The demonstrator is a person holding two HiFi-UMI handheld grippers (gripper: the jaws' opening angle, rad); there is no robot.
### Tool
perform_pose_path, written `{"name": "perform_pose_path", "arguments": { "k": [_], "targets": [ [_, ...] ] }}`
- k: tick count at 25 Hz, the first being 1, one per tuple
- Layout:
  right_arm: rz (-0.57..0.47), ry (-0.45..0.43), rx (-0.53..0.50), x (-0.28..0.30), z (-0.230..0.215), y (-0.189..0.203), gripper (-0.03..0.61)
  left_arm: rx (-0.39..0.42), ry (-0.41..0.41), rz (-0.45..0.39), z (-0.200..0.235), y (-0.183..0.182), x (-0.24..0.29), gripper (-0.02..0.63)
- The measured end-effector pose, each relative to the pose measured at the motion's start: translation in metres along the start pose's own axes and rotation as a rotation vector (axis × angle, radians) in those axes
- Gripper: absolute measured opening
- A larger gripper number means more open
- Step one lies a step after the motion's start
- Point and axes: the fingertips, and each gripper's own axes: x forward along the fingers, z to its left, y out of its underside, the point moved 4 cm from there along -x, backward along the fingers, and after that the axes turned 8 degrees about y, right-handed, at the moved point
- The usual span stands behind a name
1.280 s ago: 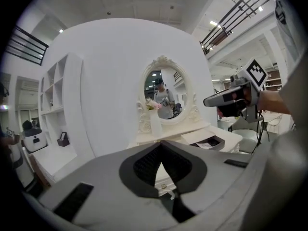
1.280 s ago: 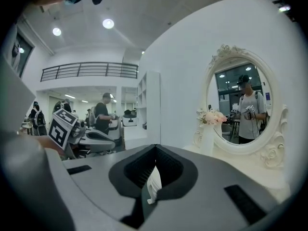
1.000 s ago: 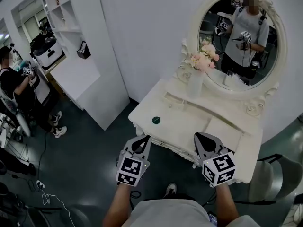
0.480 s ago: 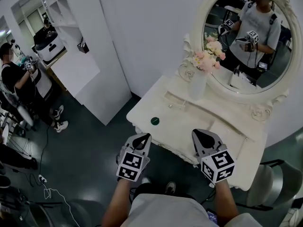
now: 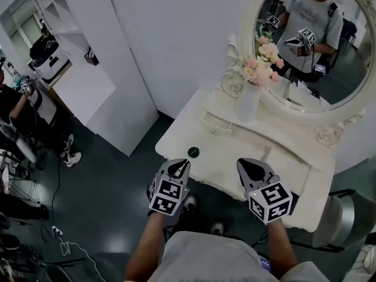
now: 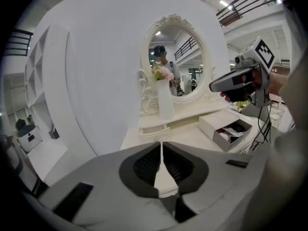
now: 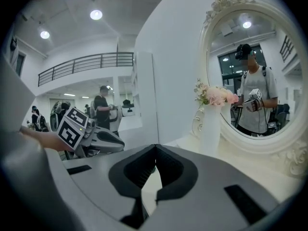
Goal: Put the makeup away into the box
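The left gripper (image 6: 161,146) hung just short of the front edge of the white dressing table (image 5: 235,151). Its 2 jaws were opening, with only a thin slit at the tips and nothing between them. The right gripper (image 7: 155,148) was level with it, off to its right over the table's front edge. Its jaws met at the tips and were empty.

Just ahead of the left gripper's tips, 1 small round green makeup item (image 5: 193,152) lay on the tabletop near the edge. Ahead and to the right of the left gripper stood the open white box (image 6: 211,130), with dark and pale things inside that were too small to tell apart. Farther ahead of both grippers were a white vase (image 5: 248,101) of pink flowers (image 5: 263,63) and, behind it, the oval mirror (image 5: 305,51).
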Motion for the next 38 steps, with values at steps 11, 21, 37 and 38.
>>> {"name": "perform_pose_path", "arguments": {
  "k": [11, 21, 37, 38],
  "targets": [
    [0.115, 0.122, 0.059, 0.052, -0.009, 0.008, 0.000, 0.017, 0.215, 0.131, 0.047, 0.028, 0.078, 0.064],
    [0.203, 0.224, 0.135, 0.078, -0.022, 0.032, 0.000, 0.018, 0.353, 0.250, 0.062, 0.074, 0.148, 0.066],
    [0.259, 0.342, 0.218, 0.094, -0.019, 0.053, 0.000, 0.123, 0.476, 0.393, 0.060, 0.113, 0.186, 0.178],
    [0.261, 0.347, 0.221, 0.093, -0.018, 0.054, 0.000, 0.132, 0.481, 0.402, 0.060, 0.116, 0.187, 0.184]
  ]
}}
